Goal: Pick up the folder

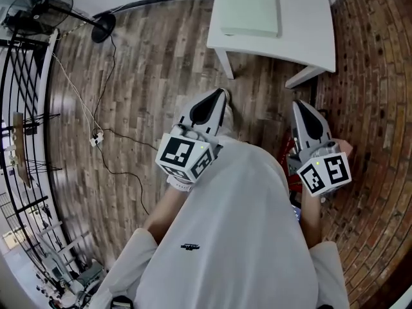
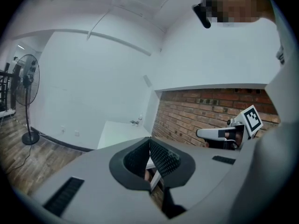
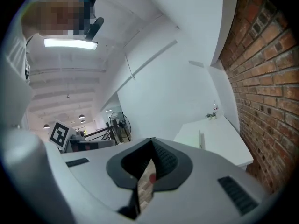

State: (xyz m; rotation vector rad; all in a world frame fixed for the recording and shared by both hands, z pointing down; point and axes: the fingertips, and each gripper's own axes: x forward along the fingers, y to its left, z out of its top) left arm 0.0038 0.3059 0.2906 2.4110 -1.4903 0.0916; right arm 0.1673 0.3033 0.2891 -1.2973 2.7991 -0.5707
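Note:
A pale green folder (image 1: 250, 8) lies flat on the white table (image 1: 302, 37) at the top of the head view. In the right gripper view the folder (image 3: 202, 139) shows edge-on on the table (image 3: 219, 141). My left gripper (image 1: 221, 95) is held over the wooden floor short of the table's near edge, jaws shut and empty. My right gripper (image 1: 297, 105) hangs near the table's front right leg, also shut with nothing in it. In the left gripper view the closed left gripper (image 2: 150, 139) points toward the table (image 2: 119, 132).
A brick wall (image 1: 376, 108) runs along the right side. A standing fan (image 1: 45, 8) and a black metal rack (image 1: 19, 140) stand at the left, with a cable and power strip (image 1: 96, 137) on the wooden floor (image 1: 148, 76). Small items (image 3: 213, 115) sit at the table's far end.

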